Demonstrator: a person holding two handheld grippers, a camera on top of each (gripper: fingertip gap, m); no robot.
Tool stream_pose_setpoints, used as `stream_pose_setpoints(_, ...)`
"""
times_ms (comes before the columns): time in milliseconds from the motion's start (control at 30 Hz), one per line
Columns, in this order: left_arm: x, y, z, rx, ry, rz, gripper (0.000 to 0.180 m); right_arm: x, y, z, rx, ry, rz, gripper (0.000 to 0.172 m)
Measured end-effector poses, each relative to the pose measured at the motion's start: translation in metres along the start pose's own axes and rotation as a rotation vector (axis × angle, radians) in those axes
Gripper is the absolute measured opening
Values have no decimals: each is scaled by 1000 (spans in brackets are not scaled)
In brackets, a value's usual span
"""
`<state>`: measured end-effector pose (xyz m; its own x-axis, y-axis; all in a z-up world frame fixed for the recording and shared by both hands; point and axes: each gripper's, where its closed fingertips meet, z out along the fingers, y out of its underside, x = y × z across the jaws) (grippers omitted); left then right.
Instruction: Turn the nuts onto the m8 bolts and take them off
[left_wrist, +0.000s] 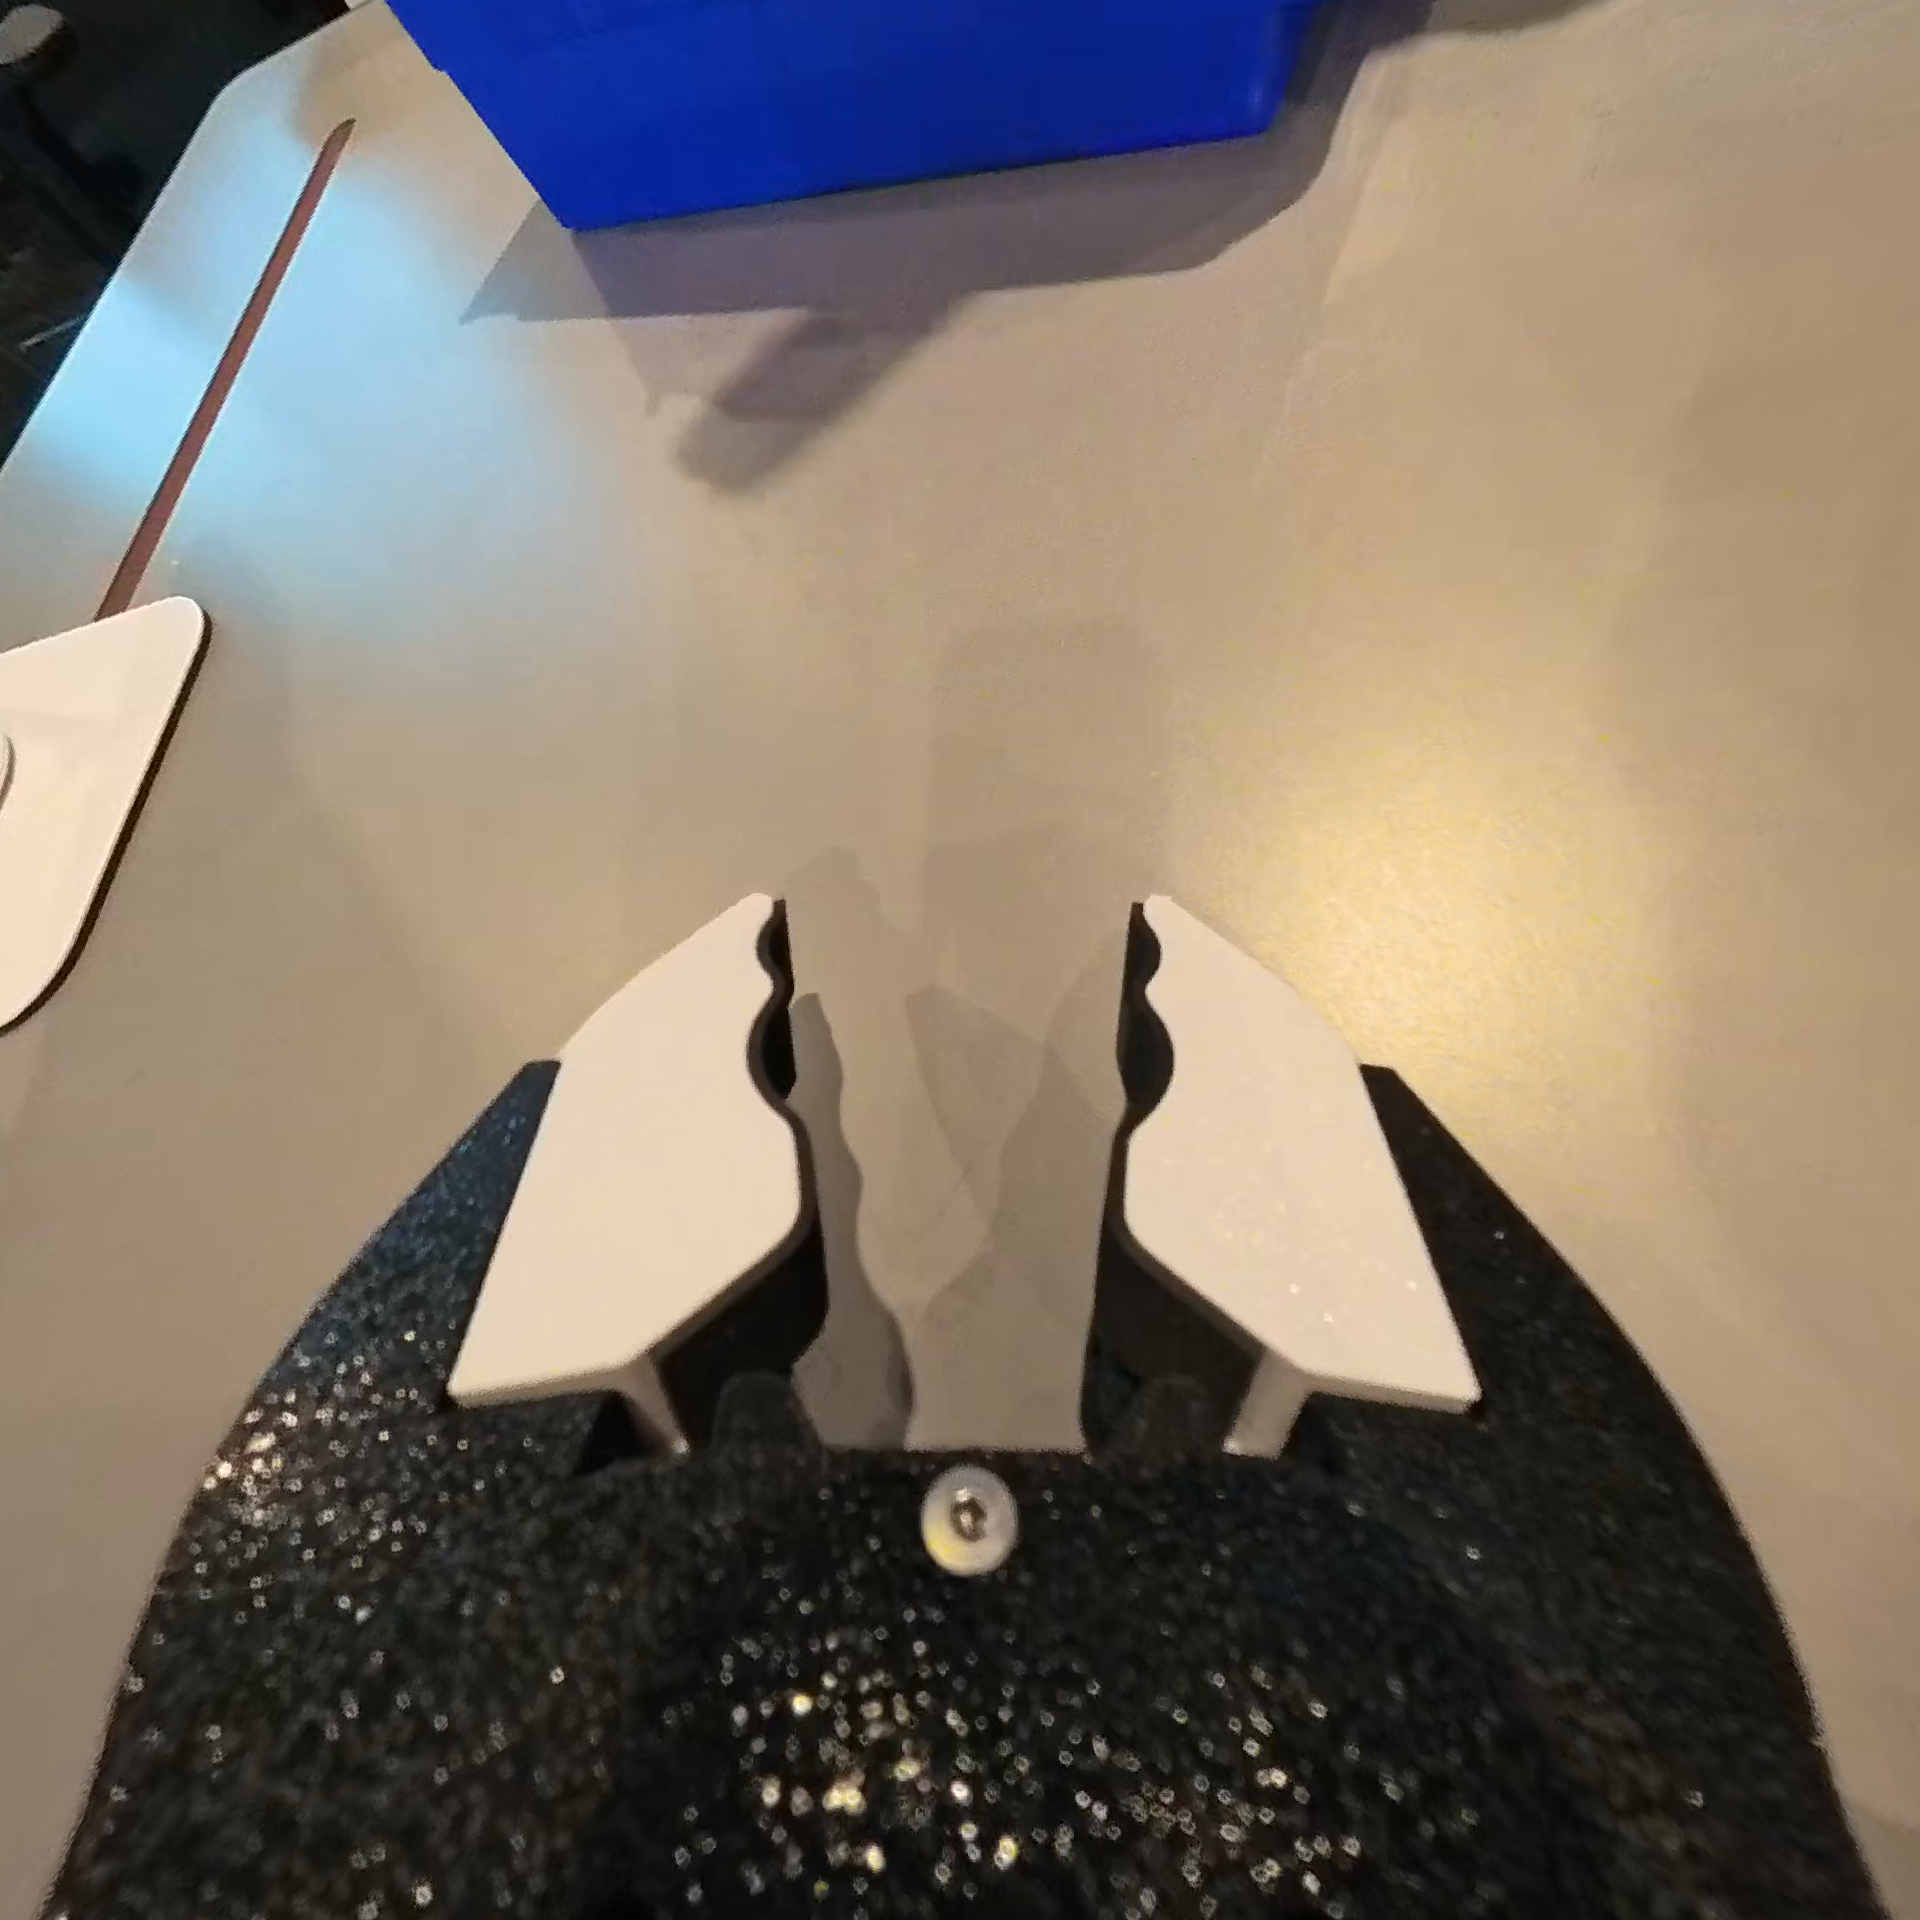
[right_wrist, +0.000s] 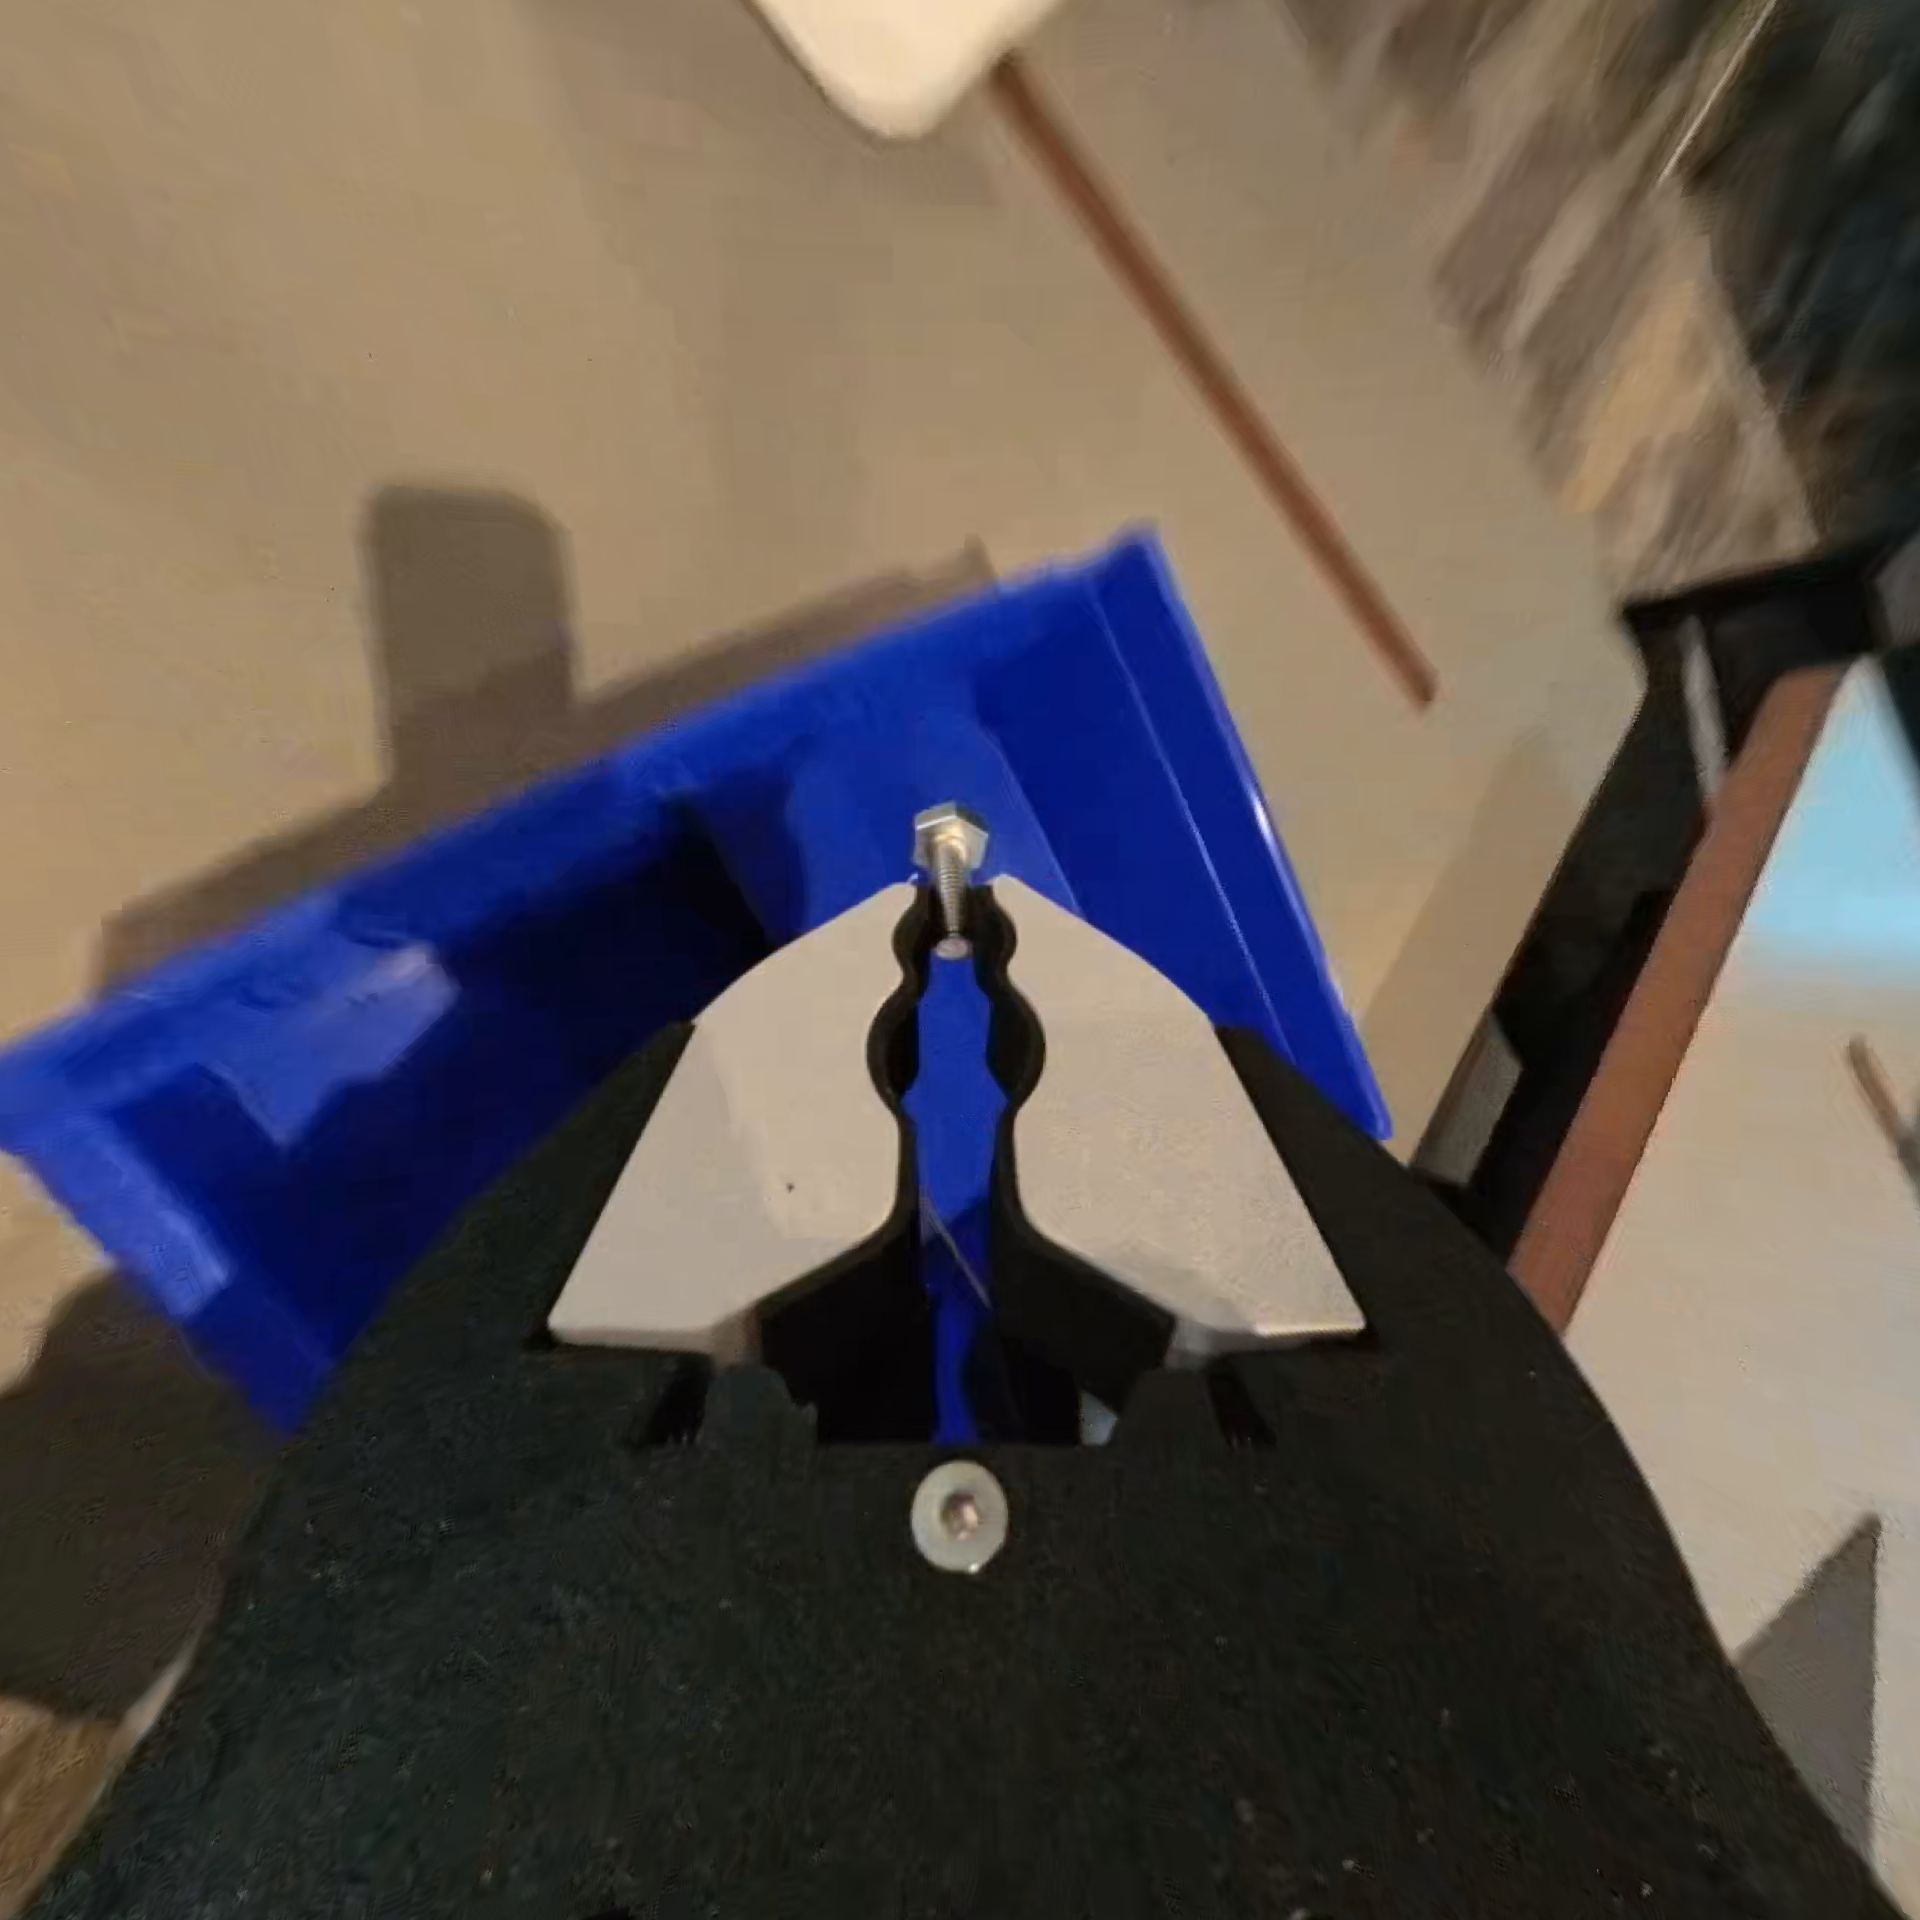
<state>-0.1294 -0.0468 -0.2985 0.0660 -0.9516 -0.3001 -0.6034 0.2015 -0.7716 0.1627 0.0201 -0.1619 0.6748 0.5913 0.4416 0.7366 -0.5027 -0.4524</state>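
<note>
Left wrist view: we see the left gripper (left_wrist: 958, 914) low in the centre of the frame, jaws wide apart with nothing between them, only bare table (left_wrist: 1351, 582) and soft shadows in the gap. A blue bin (left_wrist: 862, 104) sits at the top centre of the frame, well apart from the fingertips. At the left edge we note a white board (left_wrist: 83, 769) with rounded corners, and a thin brown slot (left_wrist: 239, 364) running up the upper left.

Right wrist view: the right gripper (right_wrist: 951, 883) is at frame centre, jaws nearly closed on a small silver bolt (right_wrist: 948, 883). We see the threaded shank pinched between the fingertips (right_wrist: 1049, 925), its cut end pointing back toward the camera and its hex head (right_wrist: 951, 831) sticking out just beyond the tips. The bolt hangs over the open bin (right_wrist: 416, 935), in front of its right-hand corner; whether a nut is on it we cannot tell. The bin fills the middle left of the frame. The picture is motion-blurred, most heavily in the upper right. A dark frame (right_wrist: 1662, 935) with a brown edge runs down the right side.
</note>
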Motion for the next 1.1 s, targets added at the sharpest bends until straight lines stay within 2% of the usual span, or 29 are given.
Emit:
stream_pose_setpoints(133,0,0,1,-2,-1,-2,60,10,43,45,-199,-181,0,8)
stream_pose_setpoints(333,-1,1,1,-5,1,-7,59,-5,80,86,-426,-331,-39,8)
stream_pose_setpoints(467,-1,0,1,-6,-1,-5,58,-15,85,100,-458,-364,11,12)
stream_pose_setpoints(567,-1,0,0,-7,-2,-5,58,-7,78,95,-427,-290,25,17)
stream_pose_setpoints(633,-1,1,1,-6,-5,-6,57,1,57,73,-352,-199,56,18)
stream_pose_setpoints(733,-4,2,1,-6,-14,-6,57,-10,-6,18,-85,-54,96,15)
stream_pose_setpoints(800,-6,2,1,-7,-22,-10,57,-42,-57,-18,148,-20,134,12)
stream_pose_setpoints(867,-8,3,-1,-12,-28,-18,56,-94,-103,-40,366,-85,145,12)
stream_pose_setpoints(967,-9,4,-2,-14,-34,-20,55,-158,-143,-31,545,-141,132,13)
stream_pose_setpoints(1100,-9,5,-5,-15,-45,-17,51,-193,-179,13,798,-157,160,13)
